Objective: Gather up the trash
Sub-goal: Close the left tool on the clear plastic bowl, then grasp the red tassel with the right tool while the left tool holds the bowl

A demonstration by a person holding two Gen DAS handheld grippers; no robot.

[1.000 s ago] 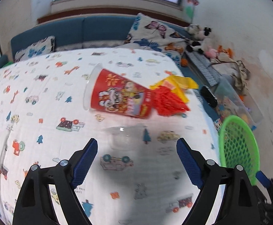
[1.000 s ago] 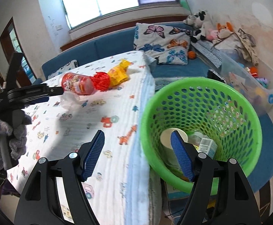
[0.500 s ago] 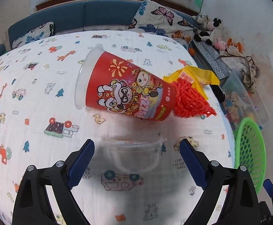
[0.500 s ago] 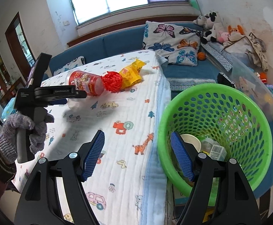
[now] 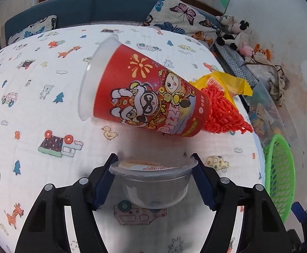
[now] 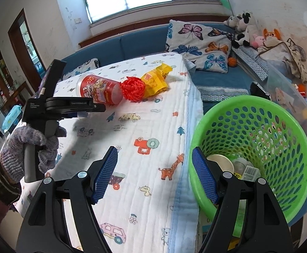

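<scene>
A small clear plastic cup [image 5: 153, 187] with a printed foil lid lies on the printed cloth between the blue pads of my left gripper [image 5: 153, 158]. The jaws are closing and both pads touch its rim. Just beyond it a red cartoon paper cup [image 5: 149, 97] lies on its side, with a red mesh ball [image 5: 223, 113] and a yellow wrapper [image 5: 227, 82] at its base. My right gripper [image 6: 154, 149] hovers open and empty over the table's right edge, beside the green basket [image 6: 248, 100], which holds a paper cup and small packaging.
A gloved hand [image 6: 26, 147] holds the left gripper at the table's left side. Behind the cloth-covered table [image 6: 143, 126] runs a blue sofa with a butterfly pillow [image 6: 197, 42]. Plush toys [image 6: 244, 29] and a clear storage bin [image 6: 290, 97] line the right wall.
My left gripper came down and forward, so the clear cup now sits between its pads, and the jaws narrowed onto its rim. The right gripper drifted slightly sideways and stayed open.
</scene>
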